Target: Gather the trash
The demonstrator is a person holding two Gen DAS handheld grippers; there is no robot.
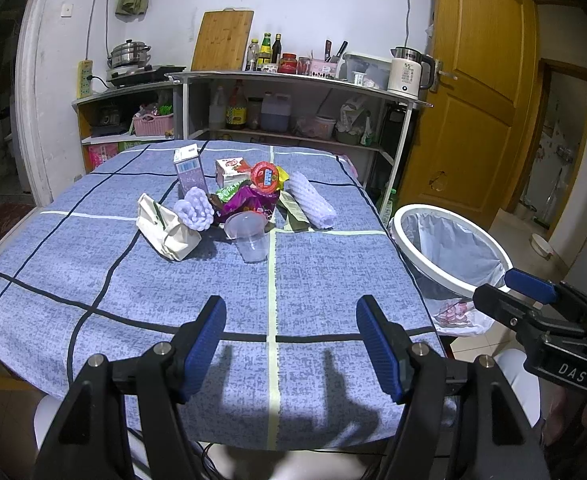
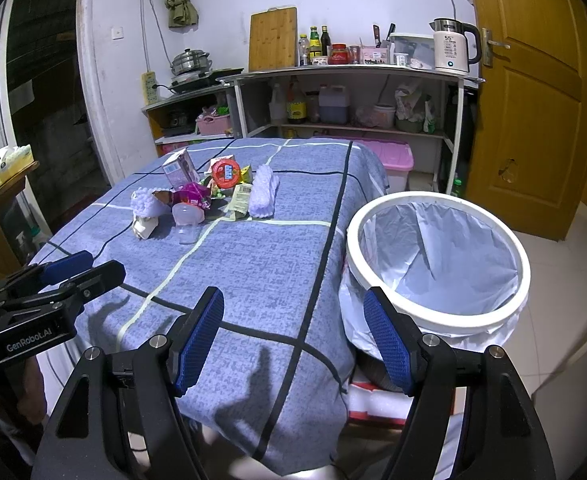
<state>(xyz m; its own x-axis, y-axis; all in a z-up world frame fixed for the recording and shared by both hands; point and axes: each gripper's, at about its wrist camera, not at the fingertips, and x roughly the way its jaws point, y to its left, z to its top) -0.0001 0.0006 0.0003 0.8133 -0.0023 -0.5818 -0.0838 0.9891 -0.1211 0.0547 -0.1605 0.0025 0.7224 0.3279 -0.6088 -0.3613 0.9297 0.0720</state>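
Both tongs, left [image 1: 291,344] and right [image 2: 293,338], gape wide and empty above the table's [image 1: 325,280] near edge; the trash pile [image 1: 233,204] lies well ahead. Reaching in could tip the clear plastic cup [image 1: 253,246] or scatter wrappers, and light pieces may miss the lined bin [image 2: 439,258] beside the right tongs.

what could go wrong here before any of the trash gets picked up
1. The clear plastic cup lies at the near edge of the trash pile; a careless grab may roll it or scatter the wrappers.
2. The trash bin stands off the table's right side, so light pieces could drop to the floor during the carry.
3. Both tongs, left and right, are open and side by side and might bump.
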